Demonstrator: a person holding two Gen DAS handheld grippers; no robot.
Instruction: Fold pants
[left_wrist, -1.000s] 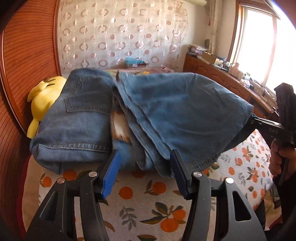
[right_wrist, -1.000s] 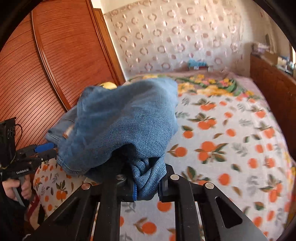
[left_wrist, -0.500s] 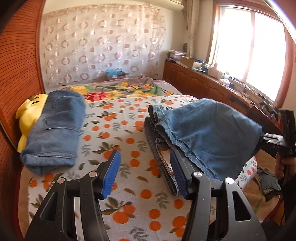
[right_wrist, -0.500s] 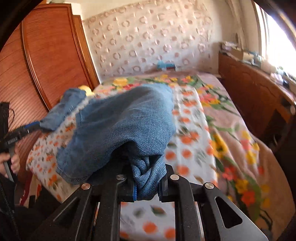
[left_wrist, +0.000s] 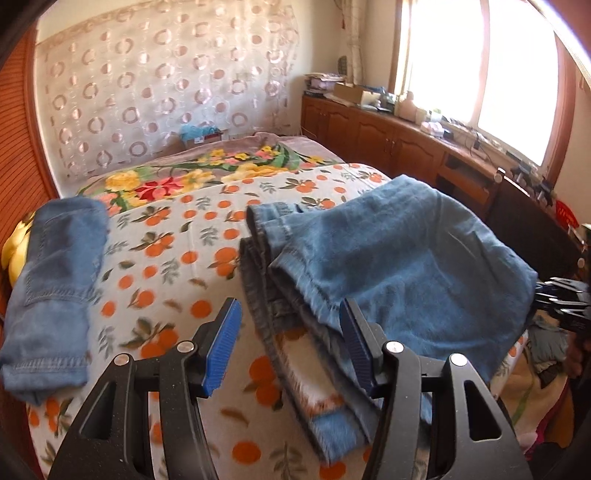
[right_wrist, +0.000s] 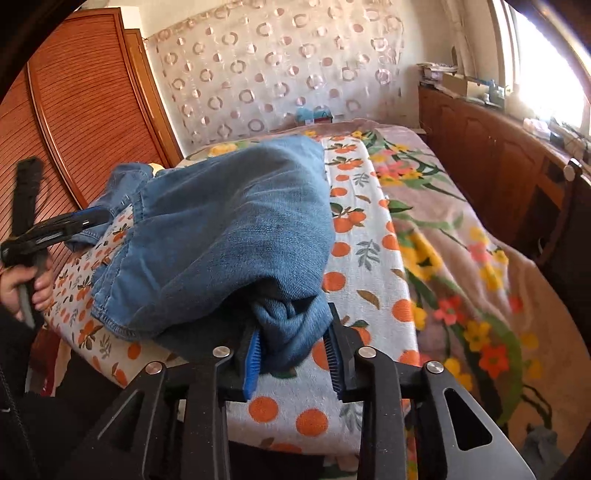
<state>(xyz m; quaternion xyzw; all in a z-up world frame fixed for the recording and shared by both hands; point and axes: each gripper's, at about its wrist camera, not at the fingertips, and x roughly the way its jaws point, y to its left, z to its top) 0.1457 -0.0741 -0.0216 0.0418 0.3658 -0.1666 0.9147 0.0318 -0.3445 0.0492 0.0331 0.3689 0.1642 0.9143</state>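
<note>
Nearby, folded jeans (left_wrist: 55, 288) on bedspread (left_wrist: 177, 258); left gripper (left_wrist: 288, 350) jaws released, right gripper (right_wrist: 291, 354) jaws just loosening around pants (right_wrist: 229, 236).

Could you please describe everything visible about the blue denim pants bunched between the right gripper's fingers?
The blue denim pants are mid-blue, soft, washed cotton with stitched hems. They lie folded in layers on the orange-print bedspread near the bed's edge. One bunched corner sits between the pads of the right gripper, whose jaws have just been opening, leaving a gap beside the cloth. In the left wrist view, the open left gripper straddles their layered edge.
</note>
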